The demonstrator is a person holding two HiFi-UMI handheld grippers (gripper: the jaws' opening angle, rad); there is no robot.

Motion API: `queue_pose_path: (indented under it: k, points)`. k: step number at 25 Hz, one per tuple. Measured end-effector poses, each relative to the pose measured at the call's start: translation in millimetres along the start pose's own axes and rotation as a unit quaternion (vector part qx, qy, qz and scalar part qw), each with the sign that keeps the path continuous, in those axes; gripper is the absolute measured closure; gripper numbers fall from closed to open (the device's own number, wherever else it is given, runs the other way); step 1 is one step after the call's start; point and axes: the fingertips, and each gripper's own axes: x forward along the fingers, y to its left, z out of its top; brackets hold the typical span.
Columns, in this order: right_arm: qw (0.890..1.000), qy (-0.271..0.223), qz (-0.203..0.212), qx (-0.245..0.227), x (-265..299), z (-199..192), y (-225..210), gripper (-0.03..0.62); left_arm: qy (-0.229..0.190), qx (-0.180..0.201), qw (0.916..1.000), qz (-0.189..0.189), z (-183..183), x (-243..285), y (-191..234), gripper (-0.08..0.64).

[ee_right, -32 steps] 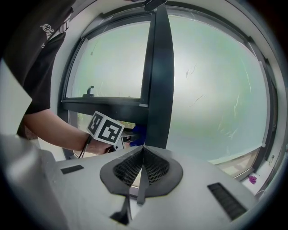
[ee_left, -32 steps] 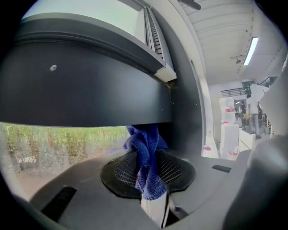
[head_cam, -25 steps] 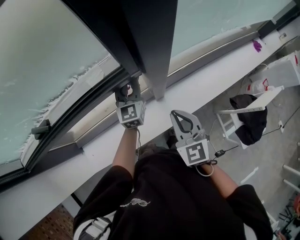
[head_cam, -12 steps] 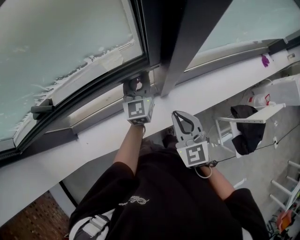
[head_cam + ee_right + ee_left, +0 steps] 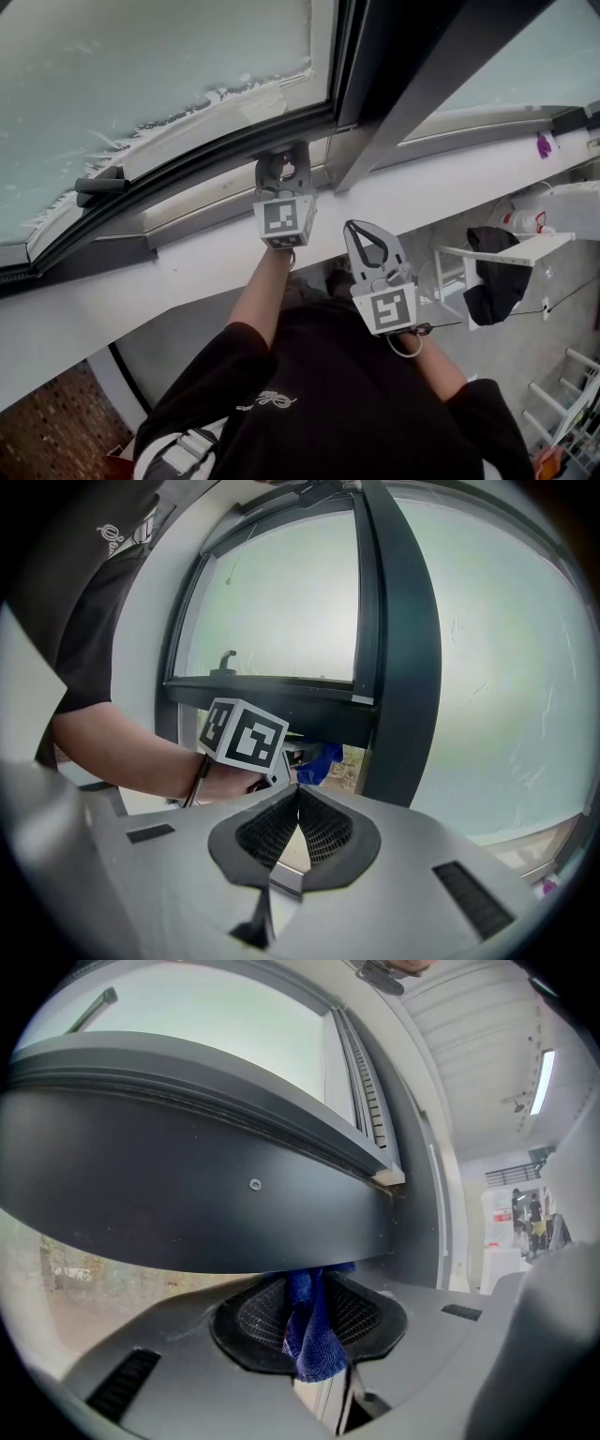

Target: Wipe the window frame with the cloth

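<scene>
Mid-wipe: left gripper (image 5: pixel 282 168) pinches the blue cloth (image 5: pixel 313 1340) against the frame (image 5: pixel 187 1204), right gripper (image 5: pixel 367 240) pressed together on nothing, idle over the sill (image 5: pixel 178 277); next move, likely, a slide along that rail.

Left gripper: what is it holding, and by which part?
The left gripper clamps the blue cloth at a bunched fold; a loose end hangs free.

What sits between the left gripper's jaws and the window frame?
The blue cloth. The left gripper view shows it pinched by the left gripper, its top meeting the dark window frame.
</scene>
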Motion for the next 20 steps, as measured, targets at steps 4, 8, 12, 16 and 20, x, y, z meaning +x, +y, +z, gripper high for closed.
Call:
queue_pose_path:
  k: [4,8,12,16,20]
  points:
    - [1.000,-0.005,0.011,-0.005,6,8,8,0.586,0.000,-0.005,0.9999,0.012,2,-8,11,0.468]
    - [1.000,-0.012,0.023,-0.009,12,14,18,0.586,0.000,-0.004,0.9997,0.025,4,-18,21,0.468]
    - [0.999,-0.015,0.033,-0.011,15,19,30,0.586,-0.001,-0.003,0.9993,0.036,5,-28,33,0.468]
    - [0.999,-0.018,0.041,-0.015,18,24,40,0.586,0.000,-0.006,0.9989,0.047,6,-37,46,0.468]
    - [0.998,-0.016,0.049,-0.022,20,28,52,0.586,-0.004,-0.007,0.9984,0.057,7,-46,58,0.468]
